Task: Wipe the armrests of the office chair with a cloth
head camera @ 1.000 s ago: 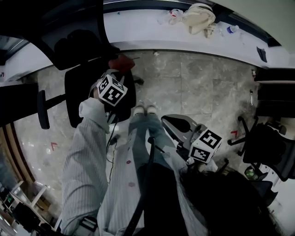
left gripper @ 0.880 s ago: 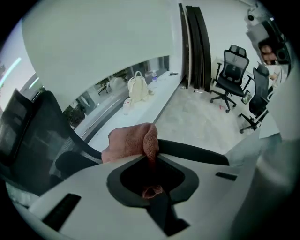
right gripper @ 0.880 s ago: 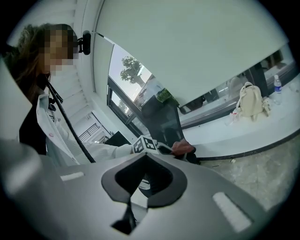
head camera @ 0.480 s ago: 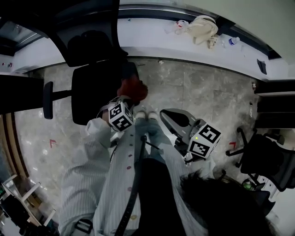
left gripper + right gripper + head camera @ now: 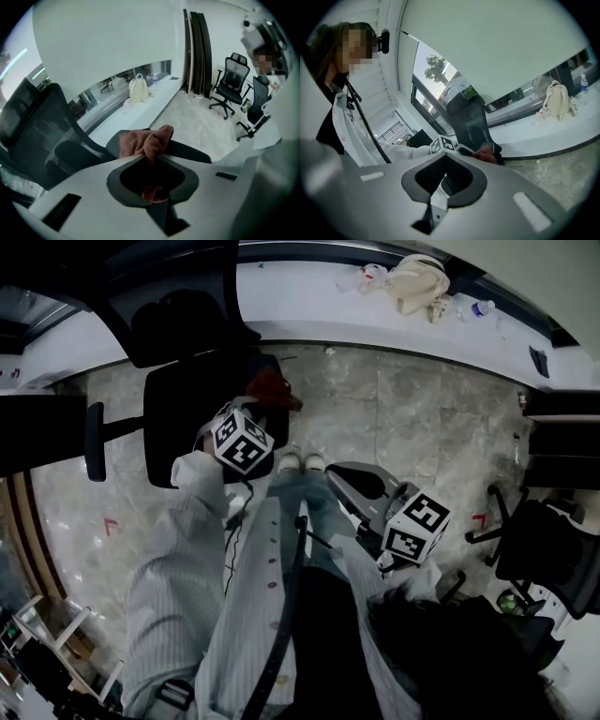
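In the head view, the left hand-held gripper [image 5: 259,414] points down at the black office chair [image 5: 192,427]. A red cloth [image 5: 272,388] is bunched up right at its tip, by the edge of the seat. The far armrest [image 5: 94,442] sticks out on the other side of the seat, well away from this hand-held gripper. The right hand-held gripper [image 5: 349,480] hangs over the floor [image 5: 422,418], well apart from the chair and the cloth. Beyond both of them is a long white table [image 5: 309,306] with a cream bag [image 5: 417,282] on it.

In the left gripper view, the left hand-held gripper [image 5: 151,159] has its jaws close together, pinching the cloth [image 5: 145,140]. The cloth puffs out past the tips and sits over a long black pad just in front, the near armrest [image 5: 192,152]. The chair's tall back [image 5: 33,136] rises to the left of the jaws. Two more chairs [image 5: 229,79] stand far off to the right.

In the right gripper view, the right hand-held gripper [image 5: 446,155] has its tips together with nothing between them. Just past them you can see the left hand-held gripper's marker cube [image 5: 443,145], the cloth [image 5: 487,153] and the chair [image 5: 468,115]. The bag [image 5: 555,101] is far off to the right.
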A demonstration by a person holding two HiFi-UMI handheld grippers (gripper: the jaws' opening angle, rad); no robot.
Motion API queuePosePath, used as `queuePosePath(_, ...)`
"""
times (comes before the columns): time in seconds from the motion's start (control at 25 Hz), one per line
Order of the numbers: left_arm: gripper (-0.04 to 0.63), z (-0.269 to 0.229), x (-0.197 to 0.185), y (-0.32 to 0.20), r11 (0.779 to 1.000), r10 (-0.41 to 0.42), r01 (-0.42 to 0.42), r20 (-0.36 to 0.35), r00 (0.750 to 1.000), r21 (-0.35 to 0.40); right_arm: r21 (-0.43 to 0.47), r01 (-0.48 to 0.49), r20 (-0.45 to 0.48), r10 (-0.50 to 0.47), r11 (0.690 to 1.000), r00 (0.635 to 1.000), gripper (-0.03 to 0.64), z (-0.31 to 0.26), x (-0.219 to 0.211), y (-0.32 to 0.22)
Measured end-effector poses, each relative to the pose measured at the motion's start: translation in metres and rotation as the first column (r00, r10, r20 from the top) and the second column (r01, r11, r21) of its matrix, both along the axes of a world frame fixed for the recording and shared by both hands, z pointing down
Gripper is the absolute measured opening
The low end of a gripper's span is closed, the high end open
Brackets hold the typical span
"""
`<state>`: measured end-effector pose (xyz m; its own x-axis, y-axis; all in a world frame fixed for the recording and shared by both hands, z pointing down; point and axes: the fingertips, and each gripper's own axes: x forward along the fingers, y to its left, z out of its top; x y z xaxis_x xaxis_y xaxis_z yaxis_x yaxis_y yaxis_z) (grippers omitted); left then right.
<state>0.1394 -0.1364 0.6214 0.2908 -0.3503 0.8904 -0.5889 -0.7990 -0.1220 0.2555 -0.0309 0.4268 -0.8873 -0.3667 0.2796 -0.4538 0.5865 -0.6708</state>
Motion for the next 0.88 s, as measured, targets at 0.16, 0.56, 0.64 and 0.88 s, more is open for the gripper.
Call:
queuePosePath(0.16, 0.048, 0.01, -0.019, -0.065, 0.99, -0.136, 0.134, 0.028, 0.99, 0.037, -0.048, -0.062, -0.012, 0.062, 0.997, 0.998, 0.002, 0.017, 0.014, 0.0)
queuePosePath(0.56, 0.048, 0.021, 0.007, -0.056, 0.999, -0.034, 0.03, 0.119, 0.992, 0.037, -0.055, -0.145, -0.005, 0.145, 0.988, 0.989, 0.002, 0.022, 0.043, -0.006)
queuePosePath(0.64, 0.048, 0.018, 0.016, -0.032, 0.999, 0.041, -0.043, 0.126, 0.991, 0.008, -0.037, -0.138, -0.001, 0.138, 0.99, 0.99, 0.002, 0.016, 0.042, -0.008)
queuePosePath(0.88, 0.048, 0.001, 0.039, 0.051, 0.974, 0.199, -0.185, 0.103, 0.975, -0.127, 0.022, -0.1, 0.026, 0.1, 0.995, 0.995, 0.002, -0.011, 0.03, -0.009)
